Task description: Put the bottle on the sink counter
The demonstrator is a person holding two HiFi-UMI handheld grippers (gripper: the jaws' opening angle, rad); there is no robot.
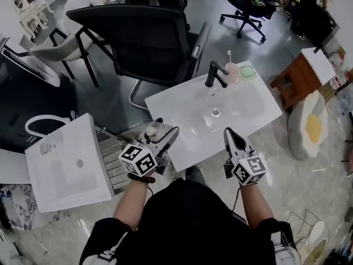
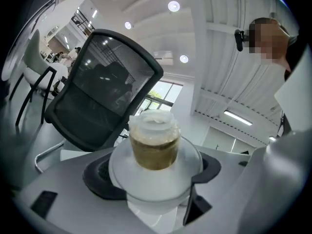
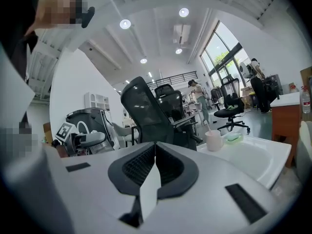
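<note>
Spare basin (image 1: 66, 170): white, square, at the far left of the head view, well apart from the sink counter.
Left gripper (image 1: 160, 138): held level, jaws set wide and clamped on the bottle; its marker cube faces the head camera.
Bottle (image 2: 155, 145): gripped by its broad white lower body between the left jaws. The narrower upper section shows brownish contents under a white cap. It stands upright. In the head view the bottle (image 1: 154, 130) sits at the near left edge of the sink counter; whether it is over the counter or just off it cannot be told.
Office chair (image 1: 143, 37): black mesh back, behind the counter; it fills the background of the left gripper view.
Sink counter (image 1: 187, 101): white, rectangular, set at an angle, with a shallow bowl and a drain (image 1: 215, 112) at its middle.
Faucet (image 1: 216, 73): black, at the far edge of the counter.
Cup (image 1: 232, 70): pale pink, just right of the faucet, with a thin stick standing in it.
Right gripper (image 3: 153, 167): jaws closed together, nothing between them. In the head view it is at the near edge of the counter, right of the bowl.
Soap dish (image 1: 247, 72): green, at the counter's far right corner, beside the cup.
Wooden cabinet (image 1: 298, 76): brown with a white top, right of the counter.
</note>
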